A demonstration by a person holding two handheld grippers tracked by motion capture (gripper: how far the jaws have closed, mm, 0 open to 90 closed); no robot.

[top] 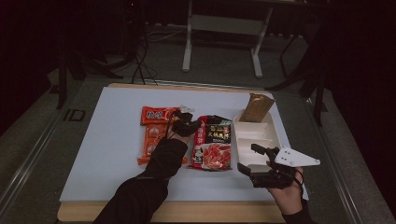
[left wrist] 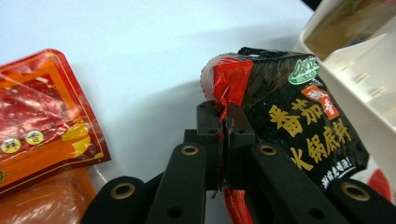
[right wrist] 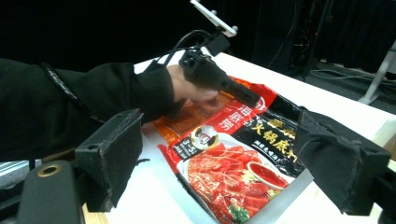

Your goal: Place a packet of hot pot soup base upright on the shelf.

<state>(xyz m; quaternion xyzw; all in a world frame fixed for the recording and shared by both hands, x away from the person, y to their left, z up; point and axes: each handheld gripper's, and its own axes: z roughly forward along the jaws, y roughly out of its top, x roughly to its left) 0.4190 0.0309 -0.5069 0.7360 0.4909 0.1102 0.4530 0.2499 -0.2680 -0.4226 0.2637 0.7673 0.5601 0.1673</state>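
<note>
A: Left gripper view: L tongs (left wrist: 226, 122) pinched tight on the corner of the hotpot-base pouch (left wrist: 289, 126), a thin fold of foil between the pads. R tongs (right wrist: 224, 163) stand wide, nothing in them, parked near the white tray (top: 275, 135).

B: Pouch location?

A: High view – pouch (top: 212, 142) flat on the counter (top: 107, 140), between the orange snack packs (top: 154, 130) and the tray, far-left corner raised in the L tongs (top: 190, 125).

B: Risks?

A: Grip is on edge film only. My guess: slick foil + weight of contents → it slides out on lift, or the seam tears. Swinging pouch could also clip the tray wall or drag the orange pack just beside it.

B: Orientation?

A: Long axis runs near-to-far across the counter; black title end points away from the person, red photo end toward them.
</note>
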